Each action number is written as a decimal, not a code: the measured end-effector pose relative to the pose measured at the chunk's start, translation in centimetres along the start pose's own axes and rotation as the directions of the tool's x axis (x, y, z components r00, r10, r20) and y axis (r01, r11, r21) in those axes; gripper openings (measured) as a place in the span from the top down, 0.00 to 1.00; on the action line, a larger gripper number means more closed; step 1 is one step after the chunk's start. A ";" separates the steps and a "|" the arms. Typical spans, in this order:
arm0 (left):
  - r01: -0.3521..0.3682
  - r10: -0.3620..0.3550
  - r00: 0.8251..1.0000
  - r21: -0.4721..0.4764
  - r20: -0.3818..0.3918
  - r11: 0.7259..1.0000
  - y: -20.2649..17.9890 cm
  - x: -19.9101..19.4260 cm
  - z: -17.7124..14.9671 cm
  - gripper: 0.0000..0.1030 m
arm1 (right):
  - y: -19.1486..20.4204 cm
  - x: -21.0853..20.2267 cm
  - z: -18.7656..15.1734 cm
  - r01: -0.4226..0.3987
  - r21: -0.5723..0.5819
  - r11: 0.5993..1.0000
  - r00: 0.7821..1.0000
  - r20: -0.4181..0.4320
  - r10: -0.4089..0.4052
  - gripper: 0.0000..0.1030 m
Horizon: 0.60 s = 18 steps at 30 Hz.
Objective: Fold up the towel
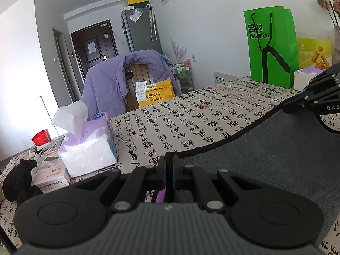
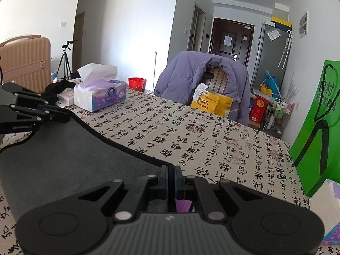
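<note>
Left wrist view: the left gripper (image 1: 169, 165) points level across the table, its jaws clamped on a corner of the dark grey towel (image 1: 265, 148), which hangs lifted over the calligraphy-print tablecloth (image 1: 170, 116).

Right wrist view: the right gripper (image 2: 171, 176) pinches the opposite corner, likewise level.

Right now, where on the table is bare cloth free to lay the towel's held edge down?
Free: the tablecloth between the towel, the tissue pack and the green bag. Crowded: beside the tissue pack, where a box and black fabric lie.
</note>
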<state>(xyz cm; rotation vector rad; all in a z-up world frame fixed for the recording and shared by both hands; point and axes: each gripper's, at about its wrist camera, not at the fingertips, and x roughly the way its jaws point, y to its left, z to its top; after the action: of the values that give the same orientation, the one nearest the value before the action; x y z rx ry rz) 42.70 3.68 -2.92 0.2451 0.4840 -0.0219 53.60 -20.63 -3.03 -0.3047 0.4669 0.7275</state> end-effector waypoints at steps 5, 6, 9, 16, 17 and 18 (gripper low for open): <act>0.010 -0.010 1.000 -0.020 -0.002 1.000 0.3 -0.4 0.1 0.56 | -0.3 -0.1 0.1 -0.015 0.040 0.999 1.000 -0.013 0.016 0.84; 0.013 -0.013 1.000 -0.031 0.001 0.999 0.5 -0.6 0.2 0.38 | -0.5 -0.2 0.2 -0.019 0.053 0.998 1.000 -0.014 0.020 0.77; 0.028 -0.026 0.999 -0.072 0.038 0.997 1.1 -1.6 0.3 0.00 | -1.0 -0.4 0.2 -0.011 0.094 0.996 1.000 -0.013 0.012 0.02; 0.076 -0.073 0.997 -0.114 0.031 0.991 1.4 -1.6 0.5 0.00 | -1.4 -0.1 0.0 -0.047 0.129 0.990 0.998 -0.041 0.053 0.00; 0.075 -0.072 0.997 -0.113 0.029 0.991 1.4 -1.6 0.4 0.00 | -1.4 -0.1 -0.1 -0.046 0.129 0.991 0.998 -0.042 0.052 0.00; 0.078 -0.075 0.997 -0.114 0.028 0.990 1.4 -1.6 0.4 0.00 | -1.4 -0.1 -0.1 -0.047 0.130 0.990 0.998 -0.043 0.053 0.00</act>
<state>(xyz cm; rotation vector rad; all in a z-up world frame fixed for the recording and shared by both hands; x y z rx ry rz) 41.62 4.90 -1.54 0.1131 0.4689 -0.0718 54.48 -21.76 -2.92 -0.1897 0.5643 0.7369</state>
